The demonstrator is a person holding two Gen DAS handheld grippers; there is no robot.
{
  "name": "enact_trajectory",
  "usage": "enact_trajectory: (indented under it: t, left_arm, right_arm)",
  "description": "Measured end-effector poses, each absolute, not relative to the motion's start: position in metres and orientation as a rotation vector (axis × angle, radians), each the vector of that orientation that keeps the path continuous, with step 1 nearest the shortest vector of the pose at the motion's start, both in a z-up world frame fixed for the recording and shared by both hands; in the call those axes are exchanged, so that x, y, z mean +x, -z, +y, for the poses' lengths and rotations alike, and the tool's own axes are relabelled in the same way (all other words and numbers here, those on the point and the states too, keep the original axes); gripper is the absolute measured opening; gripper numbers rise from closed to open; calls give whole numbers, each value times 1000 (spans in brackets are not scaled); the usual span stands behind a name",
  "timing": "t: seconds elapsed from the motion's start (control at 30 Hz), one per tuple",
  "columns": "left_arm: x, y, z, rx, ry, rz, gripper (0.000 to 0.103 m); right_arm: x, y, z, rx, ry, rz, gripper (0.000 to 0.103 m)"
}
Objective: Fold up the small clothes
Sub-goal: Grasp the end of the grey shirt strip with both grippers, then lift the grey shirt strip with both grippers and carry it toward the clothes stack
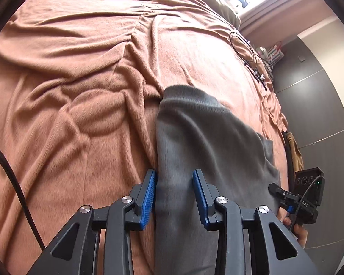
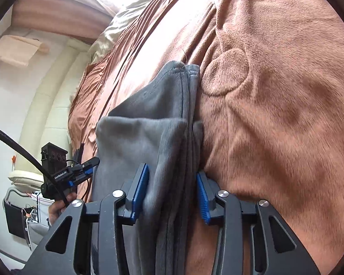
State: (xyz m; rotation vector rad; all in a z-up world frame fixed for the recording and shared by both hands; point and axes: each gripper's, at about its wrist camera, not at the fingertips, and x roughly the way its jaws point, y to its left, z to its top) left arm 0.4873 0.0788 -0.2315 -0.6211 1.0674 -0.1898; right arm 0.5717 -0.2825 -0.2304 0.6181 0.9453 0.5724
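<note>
Folding a small grey garment on a bed covered by a rust-brown plush blanket; the garment, a soft fleece-like piece with stitched hems, lies bunched in several layers near the blanket's edge, and both tools work on it at once. Left tool: its blue ribbed pads stand part-way apart with a band of grey cloth running between them; one pad touches the cloth's edge, the other shows a gap, so a firm pinch cannot be confirmed. Right tool: likewise part-way apart, straddling a stack of folded layers whose seams run up the middle of its view; the cloth fills most of the gap, though whether the pads truly press on it cannot be told. Each tool appears at the margin of the other's view, with a hand gripping its handle; they sit at opposite ends of the garment, probably so that the two ends can be lifted and carried together, keeping the fold line straight. Stacked layers suggest that one fold is already made; a further fold or a smoothing pass seems the step in hand. A coiled black cable rests well apart on the blanket; loose plush may slip from a shallow grip.
</note>
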Motion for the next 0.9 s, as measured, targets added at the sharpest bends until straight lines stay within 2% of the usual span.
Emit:
enact_trajectory:
  t: [0.33,0.53,0.9]
  left_arm:
    - [531,238,82,-627,217,1061,35]
    - [535,230,77,-602,193,1058,8]
    - [504,165,78,-599,250,939,6]
  right_arm:
    - [603,237,-279,639,-603,965,27]
    - [593,219,-269,544,-566,946,15]
    - [540,166,-250,445,-567,826,12]
